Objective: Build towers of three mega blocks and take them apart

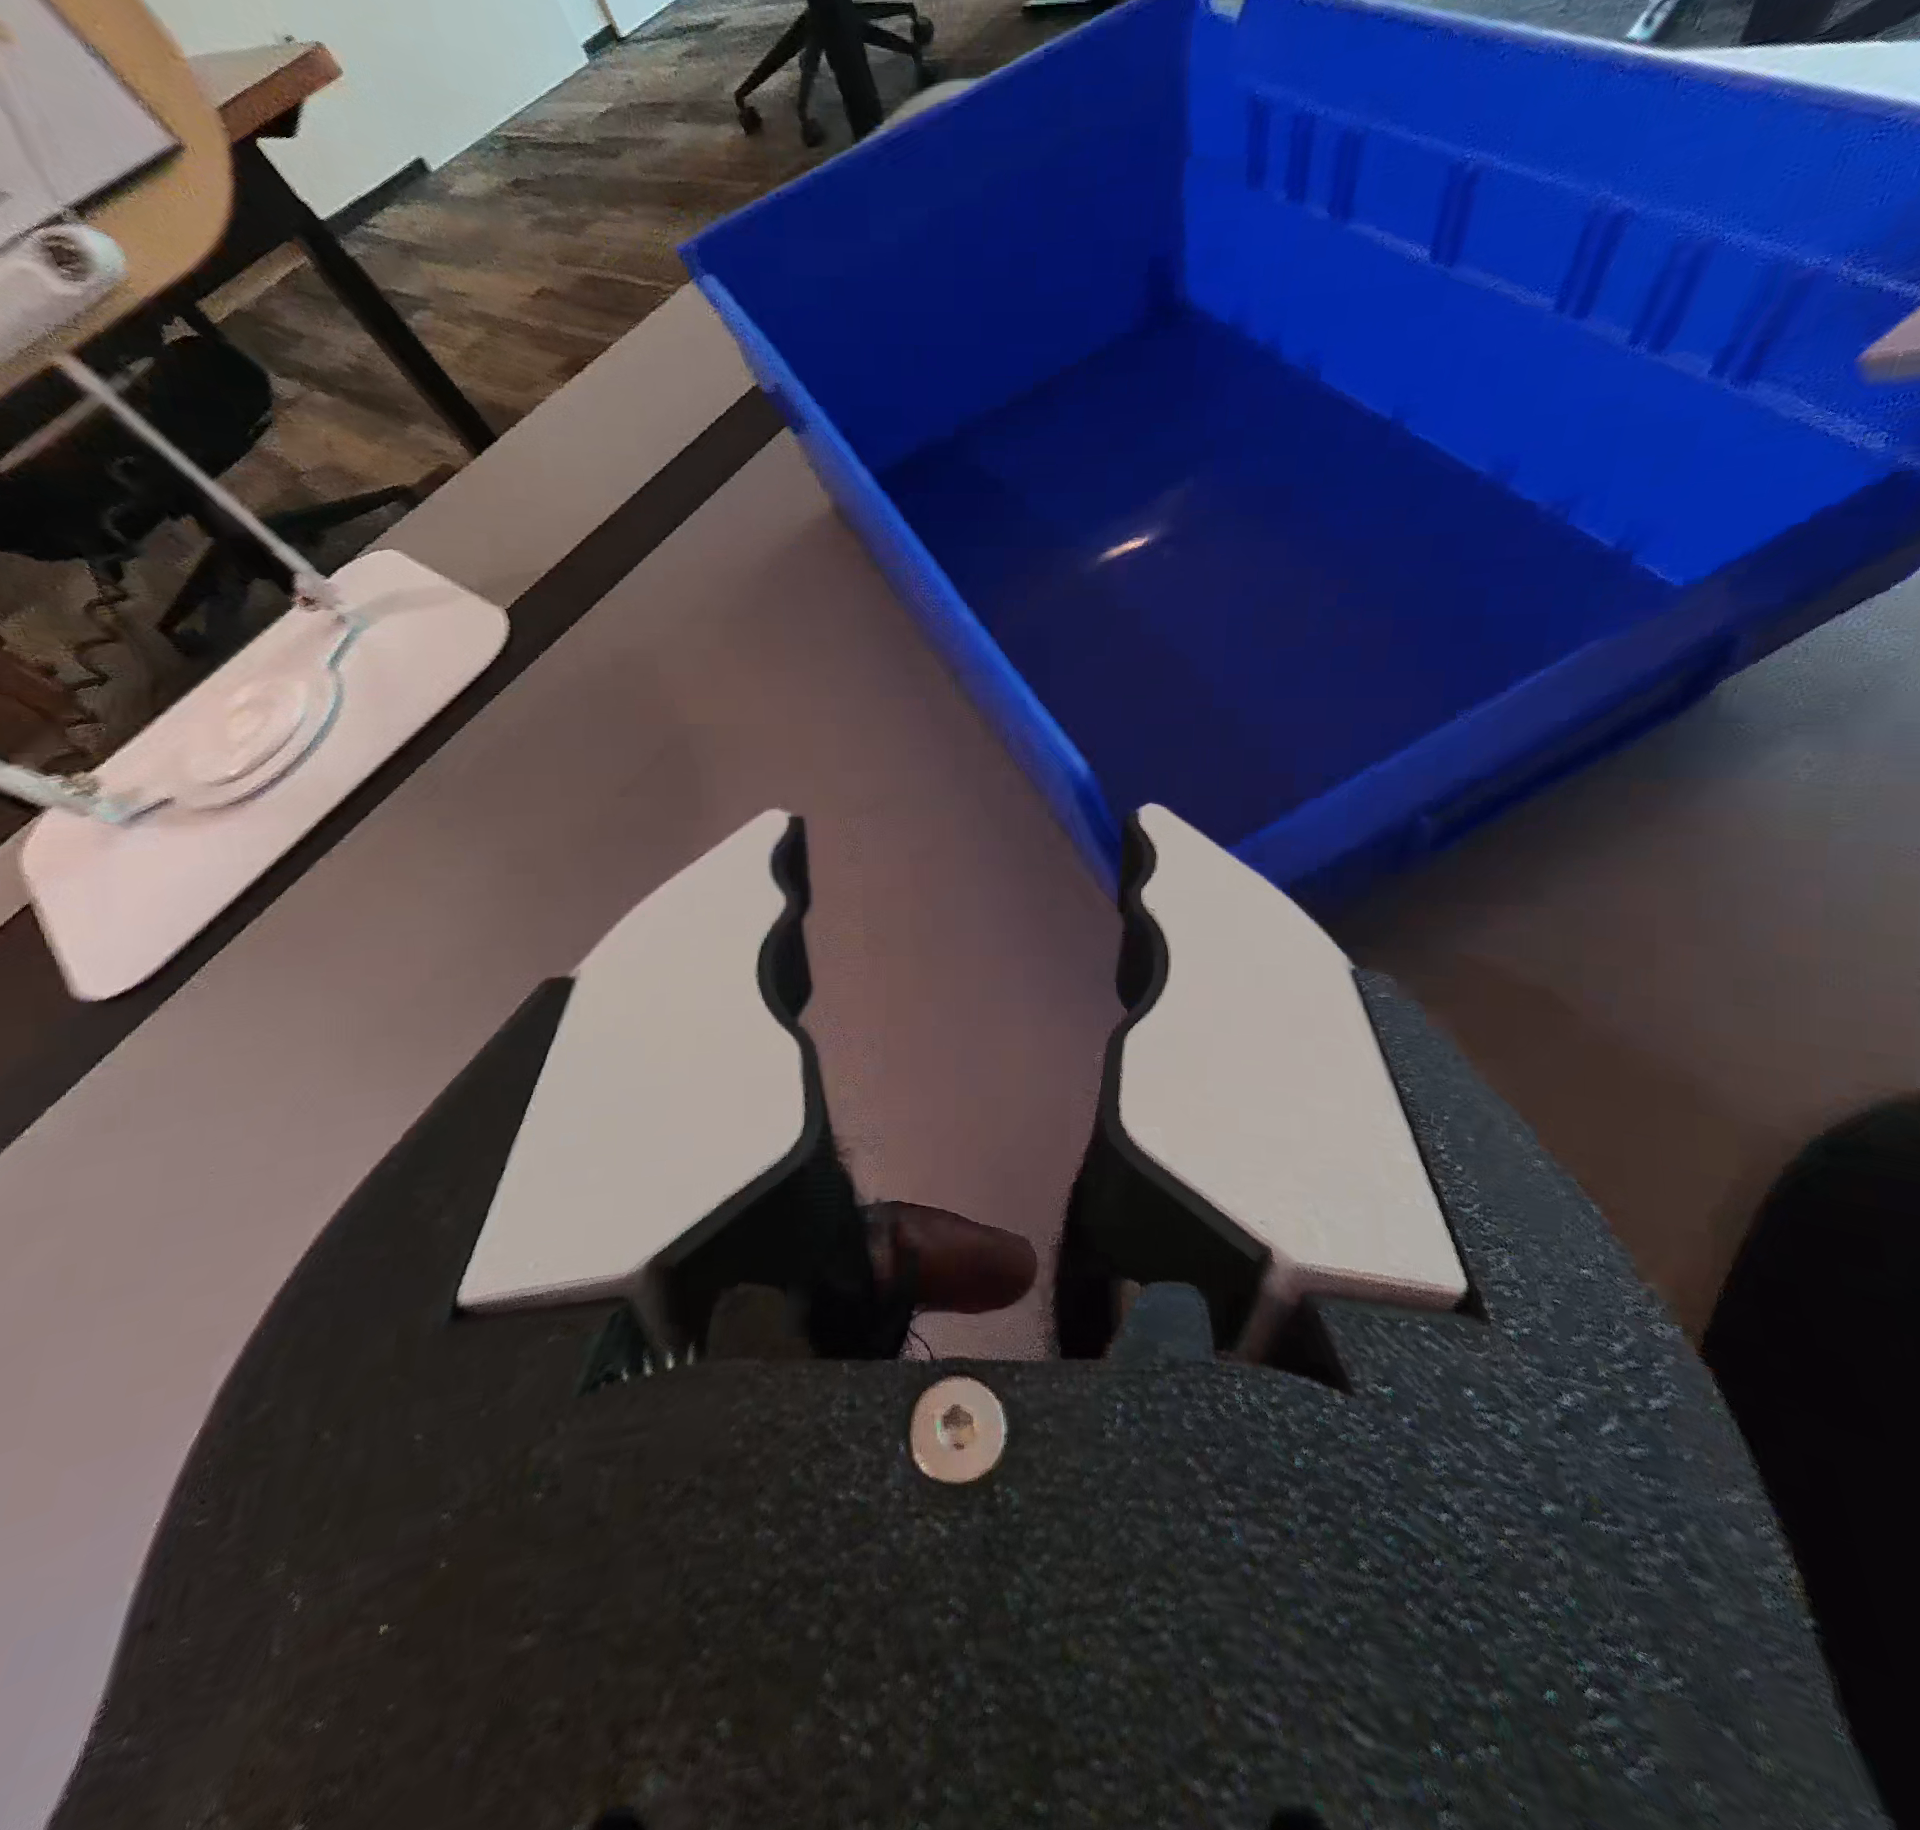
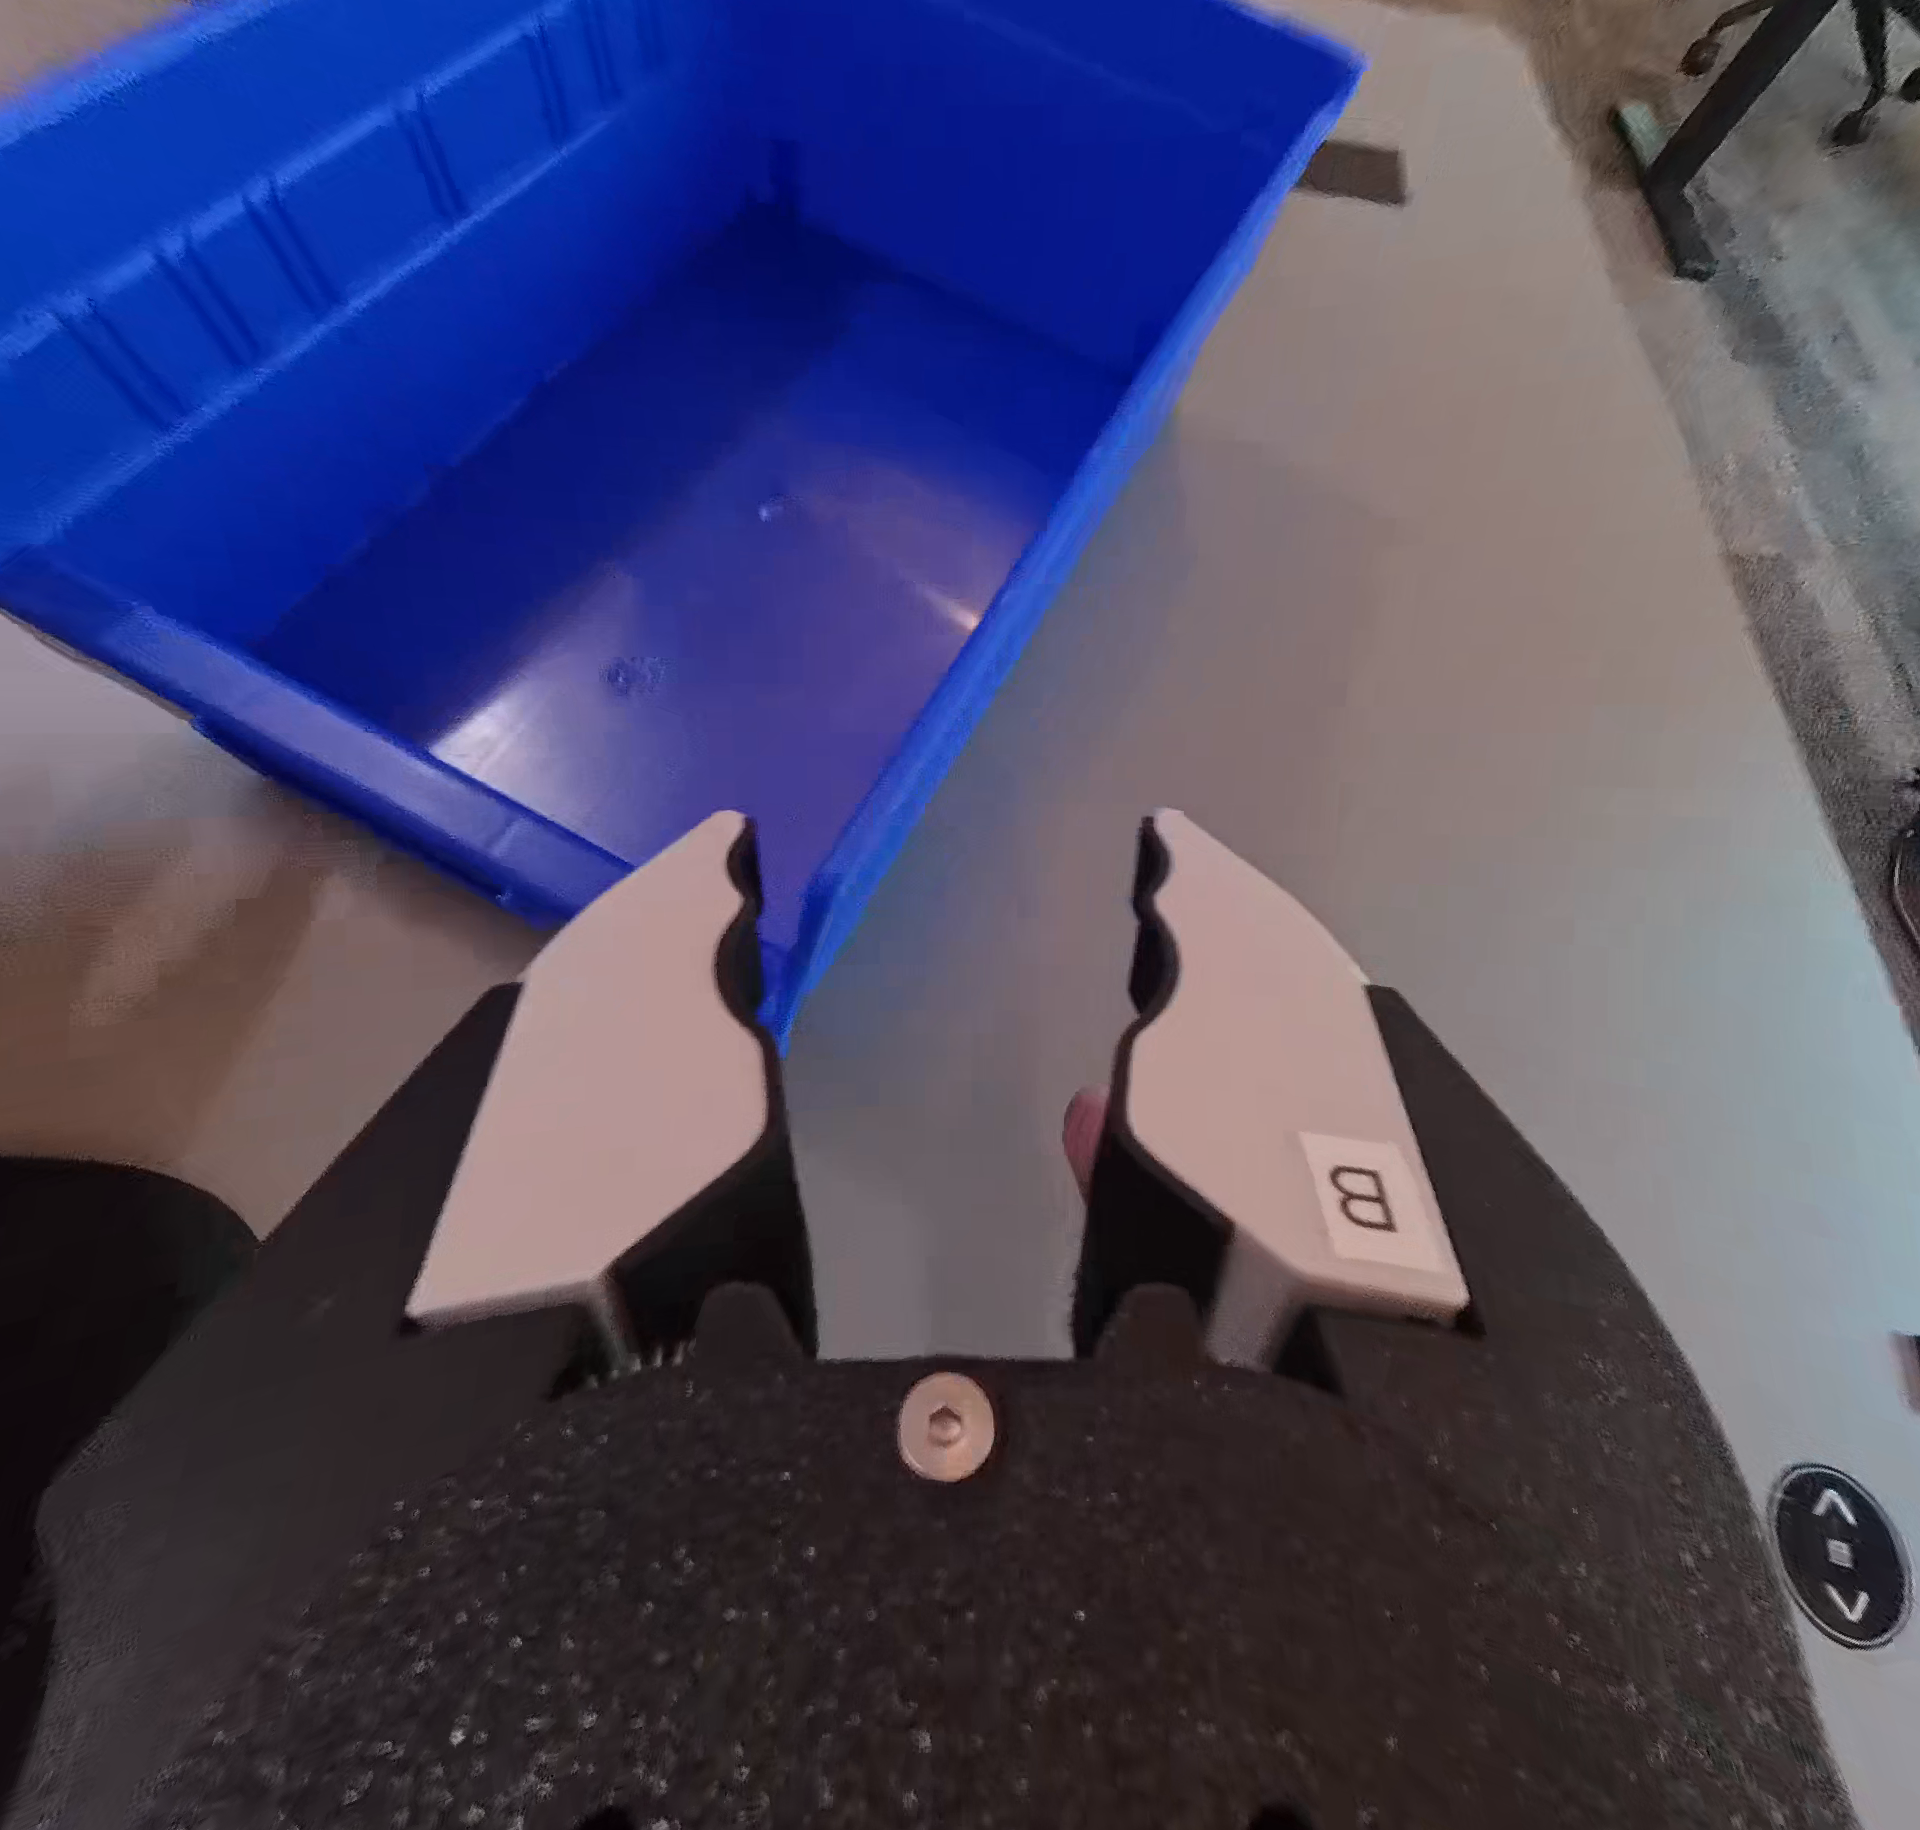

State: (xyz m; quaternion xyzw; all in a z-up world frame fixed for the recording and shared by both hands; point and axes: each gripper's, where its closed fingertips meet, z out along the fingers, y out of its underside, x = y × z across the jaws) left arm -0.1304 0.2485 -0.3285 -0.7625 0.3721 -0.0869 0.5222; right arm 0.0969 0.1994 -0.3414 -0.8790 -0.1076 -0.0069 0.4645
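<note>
The left gripper [image 1: 961, 835] hangs above the grey table [image 1: 665, 741] with its jaws spread apart and nothing between them; only bare tabletop shows in the gap. Ahead of it and to its right stands a blue bin [image 1: 935, 284], whose near corner lies just beyond the right fingertip. The inside of the bin shows only its glossy floor and ribbed walls. Off to this gripper's left, past a dark seam in the table, a flat white stand base [image 1: 270, 741] with a thin white pole rests on the surface. Farther ahead, a black office chair [image 1: 821, 4] stands on the patterned floor.

The right gripper [image 2: 945, 835] is likewise released, jaws wide and holding nothing. The same blue bin [image 2: 1195, 409] sits ahead and to its left, with the near right corner of the bin just behind the left fingertip. To this gripper's right, near the table edge [image 2: 1403, 637], a round black control button [image 2: 1837, 1567] is set into the top.

No blocks appear in either view, so where they are cannot be told.
</note>
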